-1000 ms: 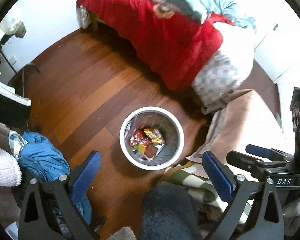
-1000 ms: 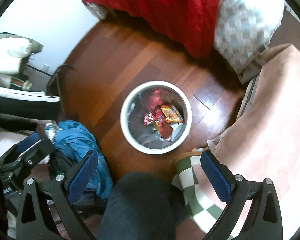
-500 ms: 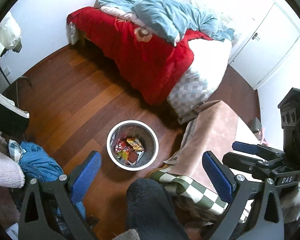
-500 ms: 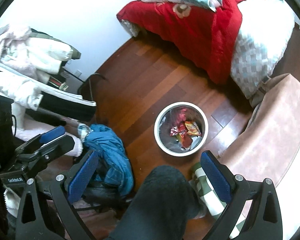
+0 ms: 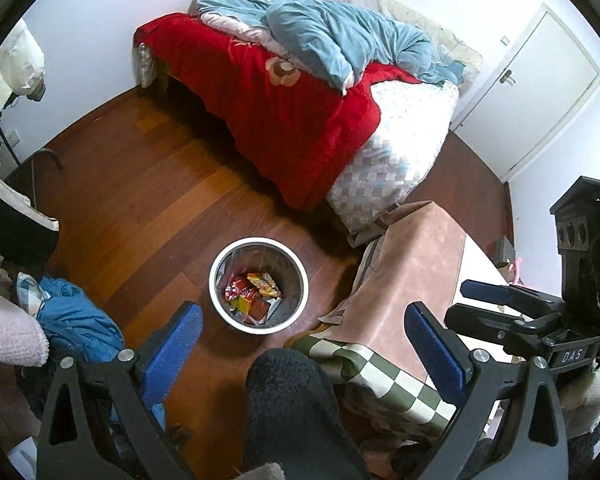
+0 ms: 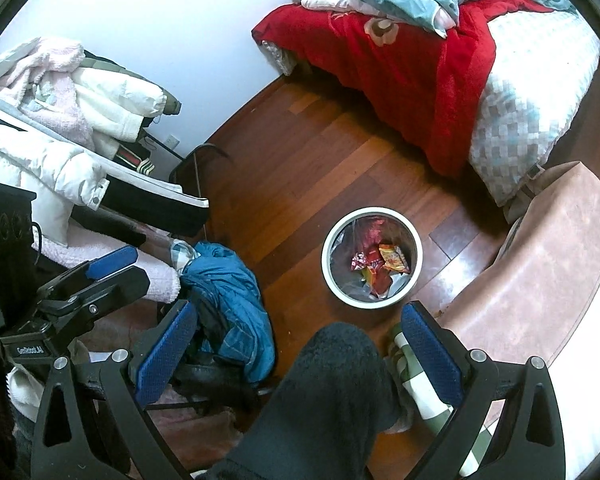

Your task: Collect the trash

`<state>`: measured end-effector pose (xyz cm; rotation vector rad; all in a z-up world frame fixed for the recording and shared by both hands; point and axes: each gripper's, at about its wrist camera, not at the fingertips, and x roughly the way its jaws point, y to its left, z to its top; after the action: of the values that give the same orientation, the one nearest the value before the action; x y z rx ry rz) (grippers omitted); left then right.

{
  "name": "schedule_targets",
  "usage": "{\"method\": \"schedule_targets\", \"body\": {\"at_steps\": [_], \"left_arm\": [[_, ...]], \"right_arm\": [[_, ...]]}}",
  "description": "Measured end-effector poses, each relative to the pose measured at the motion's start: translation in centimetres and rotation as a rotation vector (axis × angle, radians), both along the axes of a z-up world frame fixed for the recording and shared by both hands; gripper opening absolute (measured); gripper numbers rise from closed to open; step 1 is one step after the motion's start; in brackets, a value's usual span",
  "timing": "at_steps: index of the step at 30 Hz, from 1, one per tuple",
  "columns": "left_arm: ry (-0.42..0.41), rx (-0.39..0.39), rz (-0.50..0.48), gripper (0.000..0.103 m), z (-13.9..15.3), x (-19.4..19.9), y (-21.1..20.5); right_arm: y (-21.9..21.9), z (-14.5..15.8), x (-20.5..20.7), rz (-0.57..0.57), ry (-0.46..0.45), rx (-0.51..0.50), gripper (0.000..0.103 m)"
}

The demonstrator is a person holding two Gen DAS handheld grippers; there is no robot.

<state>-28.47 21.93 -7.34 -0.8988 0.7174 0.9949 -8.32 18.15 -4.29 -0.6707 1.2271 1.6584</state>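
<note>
A round white-rimmed trash bin (image 5: 220, 268) stands on the wooden floor and also shows in the right wrist view (image 6: 330, 276). Colourful snack wrappers (image 5: 252, 292) lie inside it, and the wrappers show in the right wrist view too (image 6: 380, 266). My left gripper (image 5: 300, 354) is open and empty, held high above the floor near the bin. My right gripper (image 6: 296, 350) is open and empty, also well above the bin. The right gripper shows at the right edge of the left wrist view (image 5: 512, 312). The left gripper shows at the left of the right wrist view (image 6: 88, 284).
A bed with a red blanket (image 5: 284, 108) fills the back. A table with a pinkish mat (image 5: 416, 280) and checked cloth (image 5: 380, 368) stands right of the bin. A blue garment (image 6: 228, 288) and piled coats (image 6: 60, 132) lie left. A dark-trousered leg (image 6: 332, 396) is below.
Both grippers have risen and pulled back from the bin, which now looks smaller and farther. More of the bed, door and clothes pile came into view. Both stay open.
</note>
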Motion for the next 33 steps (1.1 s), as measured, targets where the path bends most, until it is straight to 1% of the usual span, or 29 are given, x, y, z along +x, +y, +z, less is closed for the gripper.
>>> {"method": "schedule_targets", "body": {"at_steps": [9, 23, 33], "left_arm": [[0.001, -0.018, 0.002, 0.103, -0.5, 0.1, -0.3], [-0.004, -0.032, 0.006, 0.103, -1.2, -0.3, -0.1], [-0.008, -0.026, 0.005, 0.103, -1.2, -0.1, -0.3]], "right_arm": [[0.1, -0.7, 0.0, 0.007, -0.013, -0.019, 0.103], [0.2, -0.6, 0.1, -0.002, -0.031, -0.023, 0.103], [0.3, -0.6, 0.2, -0.006, -0.033, -0.022, 0.103]]}}
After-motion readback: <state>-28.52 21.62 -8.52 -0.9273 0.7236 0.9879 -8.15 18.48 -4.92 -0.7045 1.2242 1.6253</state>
